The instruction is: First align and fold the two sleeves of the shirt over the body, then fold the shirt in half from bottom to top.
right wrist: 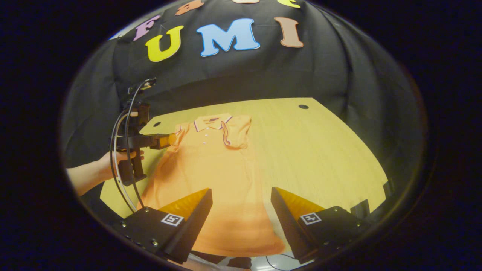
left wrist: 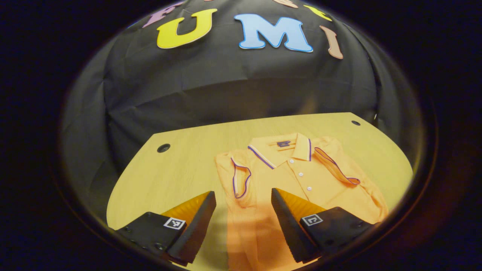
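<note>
**Sleeves folded in, bottom-to-top fold not yet done**

The orange short-sleeved polo shirt (left wrist: 301, 180) lies flat on the pale wooden worktop (left wrist: 180, 165), lower centre-right of the left gripper view. Both purple-trimmed sleeves (left wrist: 241, 180) appear folded over the body. The hem is not yet lifted. The left gripper (left wrist: 244, 210) and right gripper (right wrist: 241, 209) hover with fingers spread apart, holding nothing.

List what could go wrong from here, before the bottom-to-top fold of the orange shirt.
1. The hem of the shirt lies at the near edge of the table; a miss there could drag it off.
2. The folded sleeves lie loose on the body, so lifting may spill them.
3. Both the left gripper and the right gripper are open; uneven grips would skew the fold.
</note>
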`<state>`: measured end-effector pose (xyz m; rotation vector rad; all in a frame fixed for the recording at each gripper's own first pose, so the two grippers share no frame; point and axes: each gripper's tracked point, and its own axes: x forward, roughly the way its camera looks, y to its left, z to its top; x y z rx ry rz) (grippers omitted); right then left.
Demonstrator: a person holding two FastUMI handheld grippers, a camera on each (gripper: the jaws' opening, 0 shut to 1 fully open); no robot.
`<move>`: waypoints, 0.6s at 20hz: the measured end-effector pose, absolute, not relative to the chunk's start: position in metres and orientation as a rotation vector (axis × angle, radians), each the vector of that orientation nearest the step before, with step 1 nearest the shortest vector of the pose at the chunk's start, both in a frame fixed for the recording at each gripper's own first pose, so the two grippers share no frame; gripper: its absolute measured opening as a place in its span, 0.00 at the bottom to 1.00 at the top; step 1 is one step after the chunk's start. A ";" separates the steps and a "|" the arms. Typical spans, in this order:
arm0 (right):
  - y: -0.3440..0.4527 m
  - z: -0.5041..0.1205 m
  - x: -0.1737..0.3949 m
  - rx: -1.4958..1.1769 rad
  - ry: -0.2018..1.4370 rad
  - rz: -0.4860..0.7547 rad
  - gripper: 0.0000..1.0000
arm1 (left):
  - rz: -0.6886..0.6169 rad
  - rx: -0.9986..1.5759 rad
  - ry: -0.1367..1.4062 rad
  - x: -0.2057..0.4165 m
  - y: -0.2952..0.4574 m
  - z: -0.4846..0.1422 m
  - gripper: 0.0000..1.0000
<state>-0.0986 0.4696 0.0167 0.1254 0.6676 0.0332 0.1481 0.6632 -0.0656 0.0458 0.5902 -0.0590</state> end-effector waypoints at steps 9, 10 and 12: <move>0.454 -0.030 -0.138 0.116 0.764 0.066 0.97 | -0.093 0.016 0.653 0.034 0.655 -0.065 1.00; 0.453 -0.035 -0.142 0.113 0.776 0.072 0.97 | -0.089 0.015 0.663 0.022 0.656 -0.068 1.00; 0.450 -0.041 -0.149 0.101 0.793 0.080 0.97 | -0.080 0.017 0.687 -0.005 0.658 -0.075 0.96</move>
